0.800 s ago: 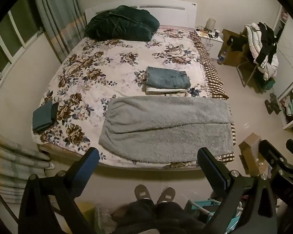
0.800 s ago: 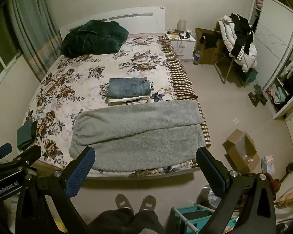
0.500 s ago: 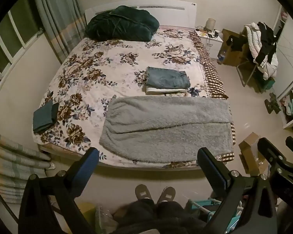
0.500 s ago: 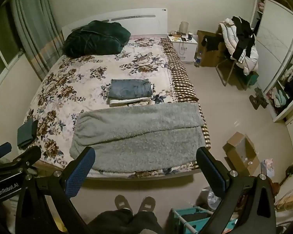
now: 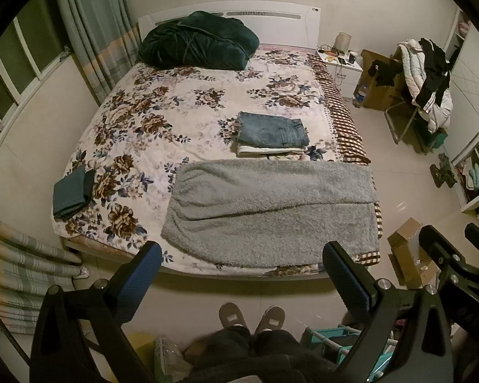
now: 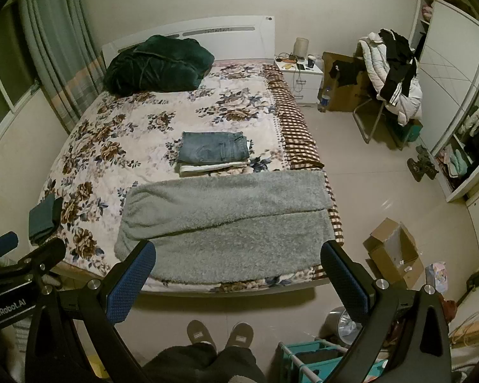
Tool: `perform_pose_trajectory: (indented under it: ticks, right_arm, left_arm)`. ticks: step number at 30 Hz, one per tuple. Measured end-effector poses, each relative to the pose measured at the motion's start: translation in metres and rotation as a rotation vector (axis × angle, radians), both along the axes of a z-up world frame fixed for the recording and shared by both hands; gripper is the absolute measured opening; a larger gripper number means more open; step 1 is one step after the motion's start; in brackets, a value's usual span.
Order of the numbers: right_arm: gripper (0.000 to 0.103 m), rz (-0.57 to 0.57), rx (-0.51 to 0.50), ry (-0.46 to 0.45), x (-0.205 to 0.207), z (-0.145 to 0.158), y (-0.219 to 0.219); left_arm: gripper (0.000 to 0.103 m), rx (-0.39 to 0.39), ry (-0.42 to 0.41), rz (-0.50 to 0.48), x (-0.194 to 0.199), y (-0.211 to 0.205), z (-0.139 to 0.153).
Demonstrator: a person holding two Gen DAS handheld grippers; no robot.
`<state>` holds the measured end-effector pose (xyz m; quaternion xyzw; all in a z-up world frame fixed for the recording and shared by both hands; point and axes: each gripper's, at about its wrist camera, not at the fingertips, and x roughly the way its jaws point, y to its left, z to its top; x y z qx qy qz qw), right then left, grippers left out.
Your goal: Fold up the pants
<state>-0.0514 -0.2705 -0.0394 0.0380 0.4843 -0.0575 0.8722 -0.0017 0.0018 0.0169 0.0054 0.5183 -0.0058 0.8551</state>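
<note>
**A:** Start with the biggest thing you've got in front of you.

**B:** The bed (image 5: 150, 121), under its floral cover, fills most of your view. Across its foot lie the grey fleece pants (image 5: 271, 210), spread flat and lengthwise along the near edge, one leg lapped over the other so a long diagonal seam of shadow runs across them. The pile looks thick and fuzzy; the right end reaches the checked border at the bed's corner.

**A:** And behind them?

**B:** A dark green duvet (image 5: 198, 41) is bundled at the headboard. Just beyond the pants sits a folded stack with jeans (image 5: 271, 131) on top, near but not touching. A small folded teal cloth (image 5: 72, 193) lies at the left edge, well apart.

**A:** Your claws?

**B:** Your left gripper (image 5: 239, 265) and right gripper (image 6: 238, 263) both hang spread wide over the floor short of the mattress, empty, with your slippers (image 6: 220, 332) below.

**A:** Anything different from a moment ago?

**B:** Hardly. The pants lie as they did; your right view has drifted slightly, the bed sitting a touch further right.
</note>
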Motion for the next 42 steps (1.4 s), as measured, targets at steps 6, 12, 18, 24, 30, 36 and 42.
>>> perform_pose_trajectory:
  ticks: [6,12,18,24,30,36,42]
  right_arm:
    - [0.103,0.003,0.003,-0.001,0.001,0.005,0.0]
    - [0.103,0.005,0.001,0.002,0.001,0.009,0.002]
    - [0.103,0.004,0.002,0.001,0.0,0.008,0.001]
    - [0.103,0.005,0.001,0.001,0.0,0.008,0.002]
    - [0.103,0.005,0.003,0.0,0.0,0.009,0.003]
    - [0.103,0.006,0.003,0.001,-0.001,0.011,0.004]
    - [0.103,0.004,0.003,0.0,0.0,0.01,0.003]
  left_arm:
    - [0.103,0.0,0.002,0.001,-0.001,-0.004,-0.001]
    - [0.103,0.001,0.001,0.004,-0.001,-0.006,-0.001]
    - [0.103,0.001,0.002,0.0,-0.002,-0.008,0.0]
    - [0.103,0.0,-0.001,-0.001,-0.001,-0.007,0.0]
    - [0.103,-0.002,-0.001,0.0,-0.001,-0.008,0.001]
    - [0.103,-0.003,0.0,-0.001,-0.002,-0.008,0.002]
    - [0.103,-0.004,-0.001,-0.003,0.003,-0.014,0.003]
